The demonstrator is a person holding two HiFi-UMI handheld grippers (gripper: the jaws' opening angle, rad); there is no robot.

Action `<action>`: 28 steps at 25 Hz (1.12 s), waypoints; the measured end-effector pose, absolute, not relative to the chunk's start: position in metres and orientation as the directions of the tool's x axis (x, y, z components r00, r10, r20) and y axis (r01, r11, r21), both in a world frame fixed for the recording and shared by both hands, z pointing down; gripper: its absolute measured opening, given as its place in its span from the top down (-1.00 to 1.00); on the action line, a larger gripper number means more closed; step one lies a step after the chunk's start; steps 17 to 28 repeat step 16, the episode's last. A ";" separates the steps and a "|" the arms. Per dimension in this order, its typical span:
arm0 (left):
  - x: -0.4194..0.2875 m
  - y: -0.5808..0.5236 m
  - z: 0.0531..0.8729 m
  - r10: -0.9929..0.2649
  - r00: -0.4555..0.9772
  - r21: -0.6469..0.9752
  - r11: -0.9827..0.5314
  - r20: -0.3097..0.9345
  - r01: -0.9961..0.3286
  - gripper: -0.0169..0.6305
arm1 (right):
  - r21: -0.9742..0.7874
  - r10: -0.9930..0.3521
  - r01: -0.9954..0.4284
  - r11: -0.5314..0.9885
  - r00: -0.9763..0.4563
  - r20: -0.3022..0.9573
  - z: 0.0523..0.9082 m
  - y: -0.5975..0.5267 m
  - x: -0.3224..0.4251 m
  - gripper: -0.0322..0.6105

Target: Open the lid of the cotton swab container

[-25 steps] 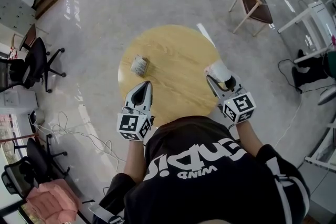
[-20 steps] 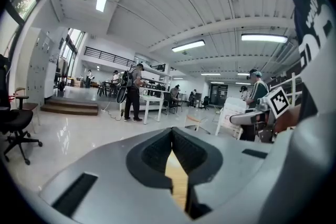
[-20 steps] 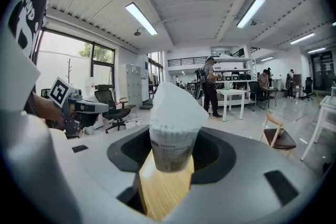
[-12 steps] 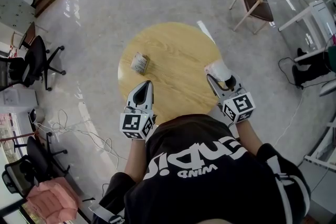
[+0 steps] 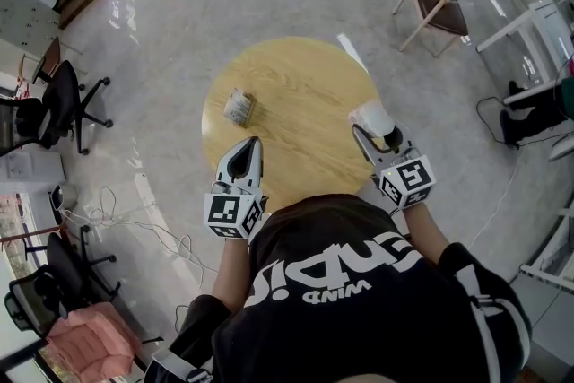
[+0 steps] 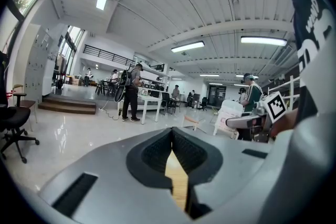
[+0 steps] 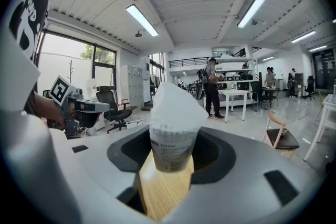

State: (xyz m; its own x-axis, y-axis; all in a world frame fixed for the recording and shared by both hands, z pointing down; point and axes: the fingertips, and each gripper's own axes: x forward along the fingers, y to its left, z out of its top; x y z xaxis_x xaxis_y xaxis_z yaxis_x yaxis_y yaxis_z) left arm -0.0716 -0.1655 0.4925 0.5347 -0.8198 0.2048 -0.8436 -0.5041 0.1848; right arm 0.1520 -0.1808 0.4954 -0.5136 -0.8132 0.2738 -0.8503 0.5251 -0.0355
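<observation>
Head view: the round wooden table stands on a glossy floor. Over the table's near edge the left gripper points inward, jaws pressed together with nothing between them. At the table's right edge the right gripper clamps the white cotton swab container. A small pale object (too small to identify) lies on the table's left part.

Left gripper view: the left gripper has its pads meeting, the tabletop showing below.

Right gripper view: the right gripper has its jaws set moderately apart, gripping the cotton swab container upright above the tabletop.
</observation>
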 end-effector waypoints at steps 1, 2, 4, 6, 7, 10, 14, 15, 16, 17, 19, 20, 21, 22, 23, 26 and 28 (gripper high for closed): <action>-0.071 -0.165 0.493 -0.819 0.536 0.186 -0.505 0.205 -0.843 0.91 | -0.035 -0.813 -0.850 0.526 -0.514 0.275 0.496 -0.181 0.152 0.25; -0.071 -0.165 0.493 -0.817 0.539 0.187 -0.508 0.206 -0.841 0.91 | -0.034 -0.812 -0.850 0.526 -0.514 0.275 0.496 -0.181 0.152 0.25; -0.070 -0.164 0.493 -0.813 0.543 0.183 -0.513 0.210 -0.839 0.91 | -0.030 -0.811 -0.849 0.528 -0.514 0.278 0.496 -0.180 0.151 0.25; -0.071 -0.164 0.493 -0.811 0.545 0.184 -0.515 0.211 -0.837 0.91 | -0.032 -0.809 -0.848 0.529 -0.516 0.280 0.497 -0.181 0.149 0.25; -0.070 -0.165 0.493 -0.811 0.546 0.185 -0.516 0.211 -0.836 0.91 | -0.034 -0.809 -0.847 0.530 -0.517 0.281 0.497 -0.181 0.149 0.25; -0.070 -0.165 0.495 -0.809 0.548 0.190 -0.516 0.212 -0.835 0.91 | -0.036 -0.805 -0.845 0.534 -0.521 0.282 0.499 -0.181 0.148 0.25; -0.068 -0.164 0.494 -0.808 0.550 0.192 -0.517 0.213 -0.834 0.91 | -0.034 -0.802 -0.840 0.542 -0.528 0.278 0.497 -0.181 0.147 0.25; -0.067 -0.164 0.493 -0.807 0.551 0.191 -0.518 0.214 -0.834 0.91 | -0.034 -0.802 -0.839 0.543 -0.530 0.277 0.496 -0.181 0.148 0.25; -0.066 -0.164 0.493 -0.806 0.551 0.191 -0.519 0.215 -0.833 0.91 | -0.034 -0.801 -0.838 0.544 -0.531 0.277 0.495 -0.182 0.148 0.25; -0.066 -0.164 0.493 -0.806 0.551 0.191 -0.519 0.215 -0.833 0.91 | -0.034 -0.801 -0.838 0.544 -0.531 0.277 0.495 -0.182 0.148 0.25; -0.066 -0.164 0.493 -0.806 0.551 0.191 -0.519 0.215 -0.833 0.91 | -0.034 -0.801 -0.838 0.544 -0.531 0.277 0.495 -0.182 0.148 0.25; -0.066 -0.164 0.493 -0.806 0.551 0.191 -0.519 0.215 -0.833 0.91 | -0.034 -0.801 -0.838 0.544 -0.531 0.277 0.495 -0.182 0.148 0.25; -0.066 -0.164 0.493 -0.806 0.551 0.191 -0.519 0.215 -0.833 0.91 | -0.034 -0.801 -0.838 0.544 -0.531 0.277 0.495 -0.182 0.148 0.25; -0.066 -0.164 0.493 -0.806 0.551 0.191 -0.519 0.215 -0.833 0.91 | -0.034 -0.801 -0.838 0.544 -0.531 0.277 0.495 -0.182 0.148 0.25; -0.066 -0.164 0.493 -0.806 0.551 0.191 -0.519 0.215 -0.833 0.91 | -0.034 -0.801 -0.838 0.544 -0.531 0.277 0.495 -0.182 0.148 0.25; -0.066 -0.164 0.493 -0.806 0.551 0.191 -0.519 0.215 -0.833 0.91 | -0.034 -0.801 -0.838 0.544 -0.531 0.277 0.495 -0.182 0.148 0.25; -0.066 -0.164 0.493 -0.806 0.551 0.191 -0.519 0.215 -0.833 0.91 | -0.034 -0.801 -0.838 0.544 -0.531 0.277 0.495 -0.182 0.148 0.25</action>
